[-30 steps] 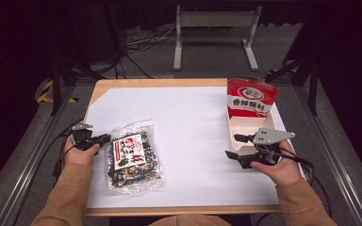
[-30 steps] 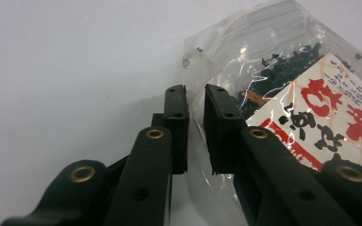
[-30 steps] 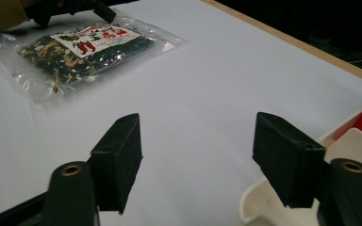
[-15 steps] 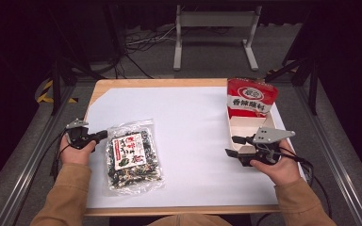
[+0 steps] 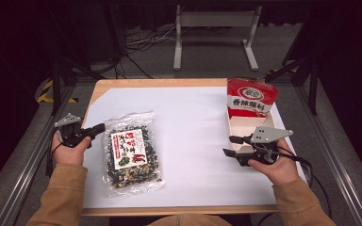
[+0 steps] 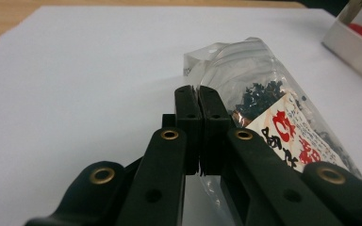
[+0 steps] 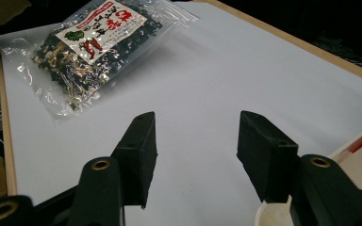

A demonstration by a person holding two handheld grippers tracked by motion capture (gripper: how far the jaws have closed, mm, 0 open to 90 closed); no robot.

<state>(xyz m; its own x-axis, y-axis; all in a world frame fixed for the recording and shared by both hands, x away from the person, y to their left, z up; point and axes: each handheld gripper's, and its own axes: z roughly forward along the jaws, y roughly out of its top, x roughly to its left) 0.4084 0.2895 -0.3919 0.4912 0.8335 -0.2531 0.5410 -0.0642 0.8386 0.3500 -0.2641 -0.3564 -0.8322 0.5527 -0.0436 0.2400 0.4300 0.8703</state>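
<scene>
Nearest the person, the left gripper (image 5: 99,127) is closed, its two black ribbed pads pressed flat together, with the tip right at the upper left corner of the bag (image 5: 131,153). Whether a bit of the clear film is caught between the pads cannot be told. That is probably the main risk: the film is thin, glossy and slippery, so a pinch on the bare edge could slide off, or the seal could stretch and crease if the bag's whole weight hung from one corner. The contents are loose, dark dried flakes with pale bits, and would likely slump to the low end and swing the bag if it were lifted.

The right gripper (image 5: 228,145) holds nothing. Its jaws stand moderately wide after just closing a little, over bare surface (image 5: 193,122) beside the near end of the box (image 5: 245,129). A careless sweep from there could knock the box.

The bag lies on the left half of the white, matte, sheet-like surface. It is a flat, crinkly rectangle with a red-and-white paper label in its middle.

Farther off on the right, the box is a long, pale, open cardboard tray. A red, shiny packet (image 5: 252,96) stands upright at its far end and looks easy to tip.
</scene>
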